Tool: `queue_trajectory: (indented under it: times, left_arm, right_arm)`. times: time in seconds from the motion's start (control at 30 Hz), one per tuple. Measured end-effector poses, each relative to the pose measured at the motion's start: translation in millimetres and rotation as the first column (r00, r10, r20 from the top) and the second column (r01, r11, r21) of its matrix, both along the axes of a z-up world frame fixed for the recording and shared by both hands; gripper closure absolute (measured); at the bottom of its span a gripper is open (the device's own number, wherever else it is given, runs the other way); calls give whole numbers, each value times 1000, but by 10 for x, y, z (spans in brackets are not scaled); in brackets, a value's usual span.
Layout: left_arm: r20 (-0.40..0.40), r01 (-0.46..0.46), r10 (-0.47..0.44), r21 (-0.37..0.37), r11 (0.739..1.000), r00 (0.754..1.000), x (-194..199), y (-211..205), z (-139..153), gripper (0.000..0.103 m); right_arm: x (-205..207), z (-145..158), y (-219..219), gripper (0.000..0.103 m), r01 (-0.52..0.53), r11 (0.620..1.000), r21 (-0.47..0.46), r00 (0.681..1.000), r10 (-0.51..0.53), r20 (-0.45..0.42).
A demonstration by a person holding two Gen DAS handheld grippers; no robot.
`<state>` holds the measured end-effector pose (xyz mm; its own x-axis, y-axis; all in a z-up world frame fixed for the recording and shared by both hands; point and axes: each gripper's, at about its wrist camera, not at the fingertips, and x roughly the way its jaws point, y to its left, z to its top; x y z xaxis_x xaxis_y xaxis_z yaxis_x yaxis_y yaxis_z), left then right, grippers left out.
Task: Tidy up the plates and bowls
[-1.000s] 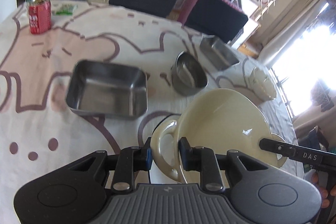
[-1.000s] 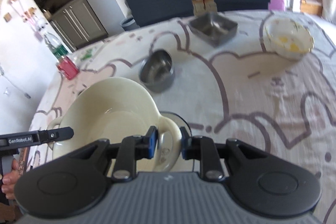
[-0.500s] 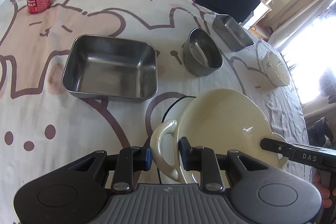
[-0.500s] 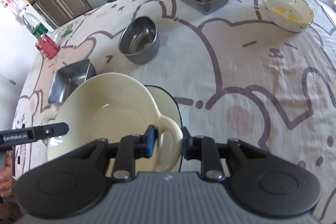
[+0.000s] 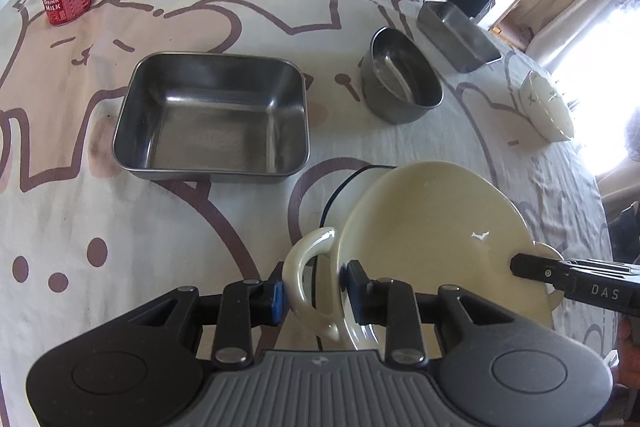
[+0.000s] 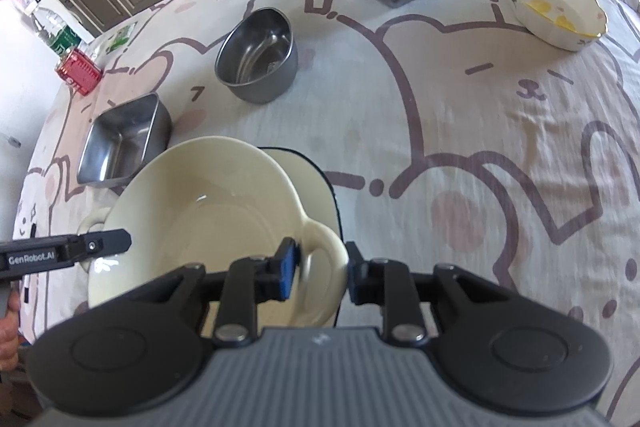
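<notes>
Left wrist view: the left gripper's (image 5: 314,297) jaws, having just eased slightly wider, clasp 1 loop handle of the cream bowl (image 5: 432,227). Its basin spreads right of the jaws, and the black-rimmed plate (image 5: 336,195) peeks out ahead, beneath it. If this grip slackens before the bowl sits, that side could drop and chip the plate.

Right wrist view: the right gripper's (image 6: 320,269) jaws pinch the other handle, basin to their left. Uneven lowering by the 2 hands could tilt the bowl off-centre.

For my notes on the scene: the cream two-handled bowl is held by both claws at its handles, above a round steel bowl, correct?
Not quite: the cream two-handled bowl hangs above a black-rimmed cream plate, as the right wrist view shows. The round steel bowl stands apart, further back.
</notes>
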<state>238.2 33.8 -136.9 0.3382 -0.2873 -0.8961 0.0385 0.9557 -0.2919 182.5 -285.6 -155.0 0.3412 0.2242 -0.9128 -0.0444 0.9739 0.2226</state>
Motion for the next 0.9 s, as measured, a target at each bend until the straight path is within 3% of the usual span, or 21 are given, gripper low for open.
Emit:
queue_trajectory:
  times: [0.9]
  left_arm:
    - [-33, -10, 11, 13, 1000, 999, 106, -32, -113, 70]
  right_arm:
    - [110, -86, 86, 71, -14, 998, -64, 1000, 12, -20]
